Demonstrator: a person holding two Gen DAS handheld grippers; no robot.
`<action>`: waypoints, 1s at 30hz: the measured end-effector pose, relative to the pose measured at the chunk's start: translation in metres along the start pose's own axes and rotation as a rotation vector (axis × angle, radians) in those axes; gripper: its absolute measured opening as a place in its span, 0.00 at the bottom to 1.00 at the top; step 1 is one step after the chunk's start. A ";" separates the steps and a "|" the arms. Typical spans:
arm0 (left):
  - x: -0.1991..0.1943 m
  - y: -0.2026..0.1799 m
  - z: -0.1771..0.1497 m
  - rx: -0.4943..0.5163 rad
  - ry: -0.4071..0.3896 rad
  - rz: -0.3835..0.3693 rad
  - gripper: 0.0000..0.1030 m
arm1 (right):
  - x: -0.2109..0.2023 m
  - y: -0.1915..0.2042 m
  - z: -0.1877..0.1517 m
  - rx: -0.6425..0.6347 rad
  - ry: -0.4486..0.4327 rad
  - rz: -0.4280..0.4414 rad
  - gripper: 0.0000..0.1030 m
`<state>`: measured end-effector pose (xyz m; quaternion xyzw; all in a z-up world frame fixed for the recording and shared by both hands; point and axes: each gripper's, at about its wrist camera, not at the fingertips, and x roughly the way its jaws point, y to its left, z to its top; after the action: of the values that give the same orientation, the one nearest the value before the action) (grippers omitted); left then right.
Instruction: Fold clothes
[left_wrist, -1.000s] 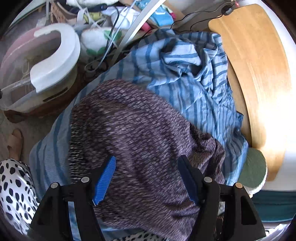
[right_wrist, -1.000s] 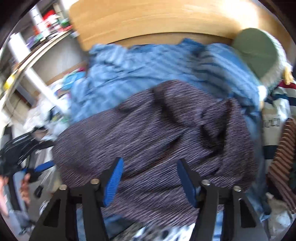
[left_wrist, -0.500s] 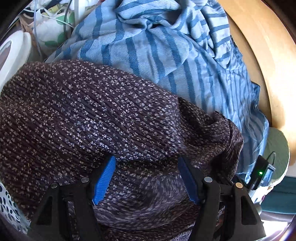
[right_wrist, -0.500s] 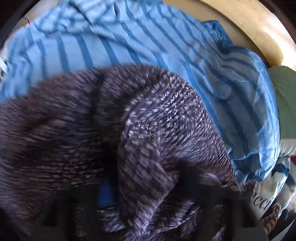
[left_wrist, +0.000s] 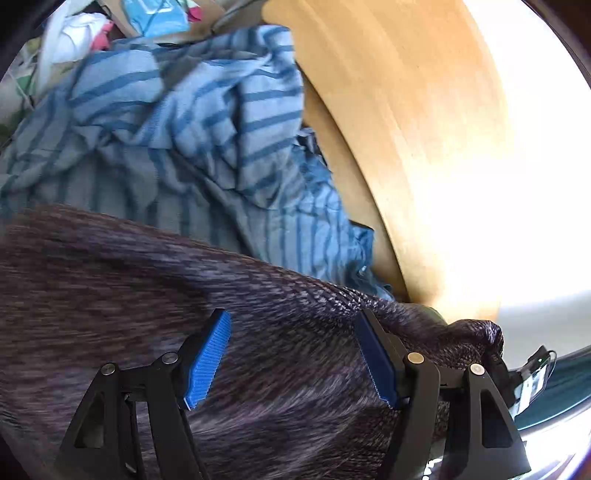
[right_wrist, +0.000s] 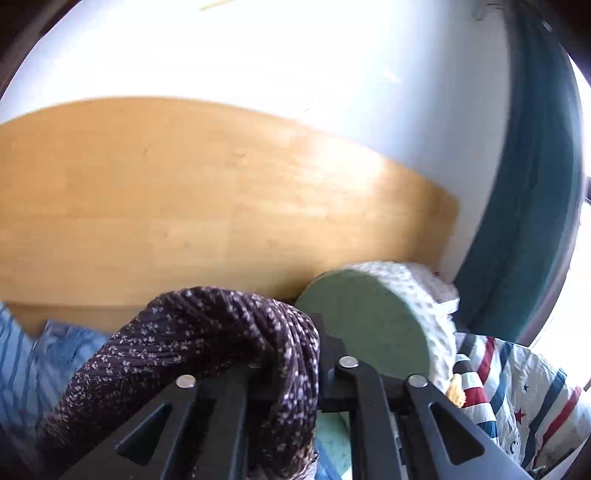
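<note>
We see the dark knit sweater (left_wrist: 184, 314) lying against the striped blue shirt (left_wrist: 192, 122). Left hand-held gripper (left_wrist: 291, 358) gapes empty above it; right hand-held gripper (right_wrist: 291, 373), jaws opening, carries a bunched fold. Soft, floppy; best gripped at hem edges.

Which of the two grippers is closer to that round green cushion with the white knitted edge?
Right. The right gripper sits just beside the round green cushion, dark speckled knit garment bunched in its jaws; the left gripper hovers over the garment, farther off.
</note>
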<state>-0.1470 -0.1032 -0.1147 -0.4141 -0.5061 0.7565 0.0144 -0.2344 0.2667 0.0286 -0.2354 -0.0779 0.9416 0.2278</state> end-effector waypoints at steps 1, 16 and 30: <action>0.003 -0.003 -0.001 0.010 0.011 0.013 0.68 | 0.001 -0.001 -0.002 0.014 0.025 -0.025 0.74; -0.042 0.110 -0.092 0.079 0.300 0.467 0.68 | -0.049 -0.043 -0.293 0.081 0.775 0.382 0.86; -0.054 0.128 -0.113 0.095 0.268 0.380 0.09 | -0.056 -0.019 -0.309 0.250 0.814 0.557 0.05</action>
<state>0.0117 -0.1046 -0.1980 -0.5976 -0.3763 0.7068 -0.0417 -0.0347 0.2699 -0.2147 -0.5658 0.1964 0.8008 0.0063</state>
